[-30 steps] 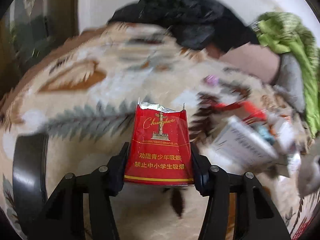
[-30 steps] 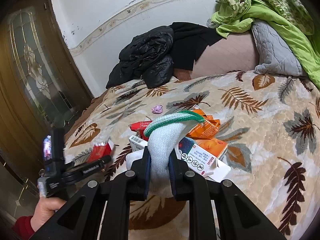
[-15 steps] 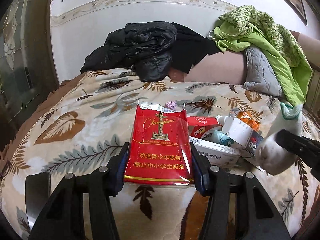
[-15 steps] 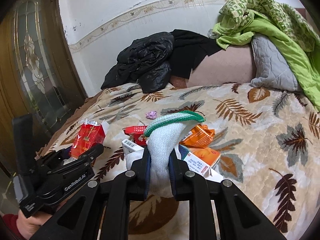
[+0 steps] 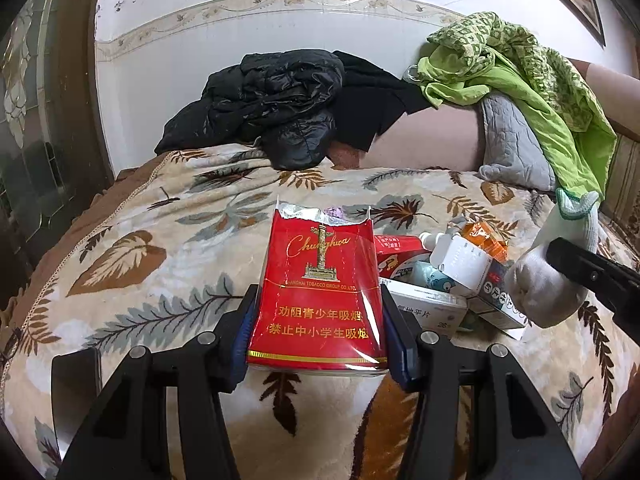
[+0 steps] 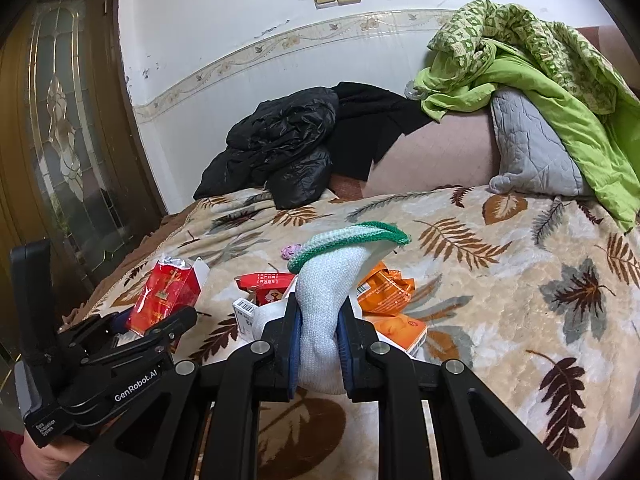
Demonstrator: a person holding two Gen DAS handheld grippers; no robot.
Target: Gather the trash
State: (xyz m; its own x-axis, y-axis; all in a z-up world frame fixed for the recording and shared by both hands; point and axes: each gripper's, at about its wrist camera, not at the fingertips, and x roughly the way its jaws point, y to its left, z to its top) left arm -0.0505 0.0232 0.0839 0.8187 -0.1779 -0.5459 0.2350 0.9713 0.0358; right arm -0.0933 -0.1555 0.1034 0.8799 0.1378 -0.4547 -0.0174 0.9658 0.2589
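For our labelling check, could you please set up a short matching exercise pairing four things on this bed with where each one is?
Things:
1. cigarette pack
2. sock
3. black jacket
4. green cloth

Places:
A. draped over the grey cushion
B. clamped in the right tool
C. heaped at the far end by the wall
D. clamped in the left tool

Pairs: 1-D, 2-B, 3-C, 4-A

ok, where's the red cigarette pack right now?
Clamped between the left gripper pads, the red cigarette pack is held upright above the leaf-print blanket; in the right wrist view it sits lower left, left of the trash pile.
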